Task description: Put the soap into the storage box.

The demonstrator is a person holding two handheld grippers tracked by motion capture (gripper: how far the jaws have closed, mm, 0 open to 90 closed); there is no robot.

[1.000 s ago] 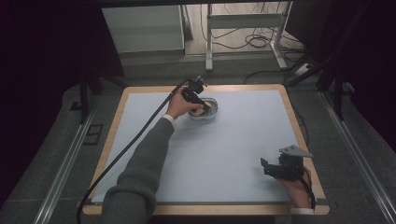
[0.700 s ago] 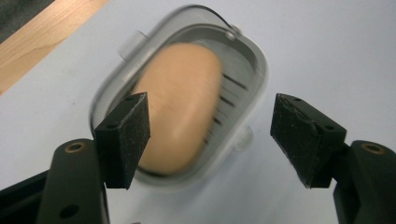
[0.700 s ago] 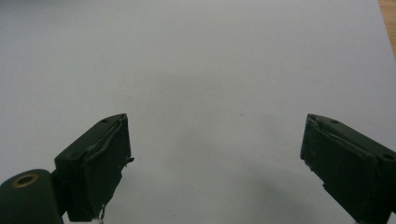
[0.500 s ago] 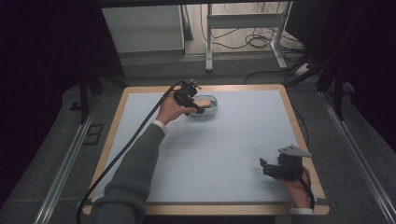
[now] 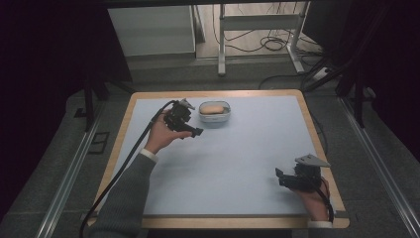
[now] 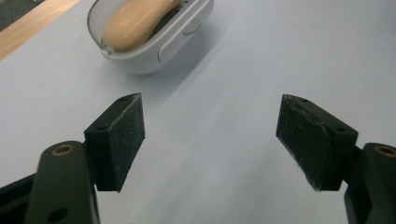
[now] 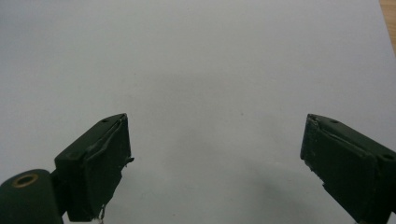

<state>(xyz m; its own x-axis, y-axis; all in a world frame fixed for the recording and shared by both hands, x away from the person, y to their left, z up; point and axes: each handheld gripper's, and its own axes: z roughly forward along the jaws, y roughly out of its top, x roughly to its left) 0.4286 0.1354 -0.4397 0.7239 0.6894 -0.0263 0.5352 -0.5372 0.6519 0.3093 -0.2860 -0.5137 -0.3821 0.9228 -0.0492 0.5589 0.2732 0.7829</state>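
Observation:
A white soap dish [image 5: 215, 114] stands near the far edge of the mat, with a tan bar of soap [image 5: 213, 109] lying in it. In the left gripper view the dish [image 6: 163, 44] and the soap [image 6: 135, 21] lie at upper left. My left gripper [image 5: 196, 132] hovers just left of and nearer than the dish, open and empty, its pads [image 6: 119, 140] wide apart. My right gripper [image 5: 278, 177] rests near the mat's front right corner, open with nothing between its pads [image 7: 100, 163].
A pale blue mat [image 5: 237, 163] covers the wooden table [image 5: 126, 124]. A black cable [image 5: 129, 158] trails from the left gripper along the left arm. Beyond the table stand a white cabinet [image 5: 151, 29] and a metal frame [image 5: 257, 22] with cables on the floor.
My left gripper has drawn back from over the soap dish, toward the left and nearer side, leaving the soap in the dish. The right gripper has stayed put.

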